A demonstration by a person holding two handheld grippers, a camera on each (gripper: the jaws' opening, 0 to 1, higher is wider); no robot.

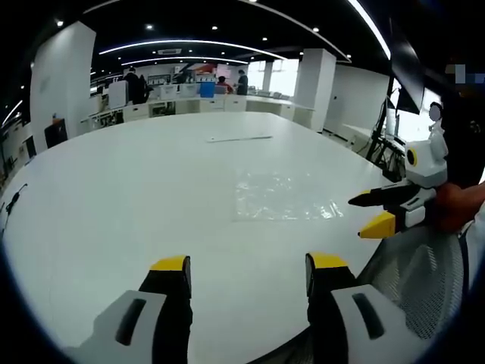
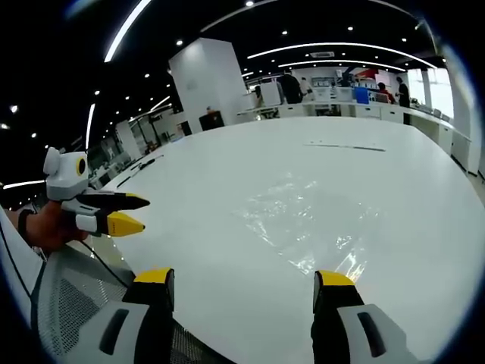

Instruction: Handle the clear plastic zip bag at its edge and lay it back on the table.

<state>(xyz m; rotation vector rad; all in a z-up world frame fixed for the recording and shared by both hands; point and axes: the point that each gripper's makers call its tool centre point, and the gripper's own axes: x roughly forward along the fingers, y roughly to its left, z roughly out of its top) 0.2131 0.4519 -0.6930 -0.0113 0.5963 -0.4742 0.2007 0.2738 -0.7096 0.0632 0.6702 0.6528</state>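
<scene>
The clear plastic zip bag (image 1: 284, 196) lies flat on the white table (image 1: 136, 197), hard to make out but for its glints. My left gripper (image 1: 248, 265) stands open near the table's front edge, short of the bag, with nothing between its jaws. From the right, my right gripper (image 1: 358, 218) comes in beside the bag's right edge, jaws apart and holding nothing. In the right gripper view the bag (image 2: 311, 212) lies just ahead of the open right gripper (image 2: 244, 278), and the left gripper (image 2: 145, 214) hangs at the left, clear of the bag.
A thin pale strip (image 1: 241, 139) lies farther back on the table. A grey mesh chair back (image 1: 424, 280) stands at the table's near edge, under the grippers. Desks, a white column (image 2: 204, 80) and several people are far behind.
</scene>
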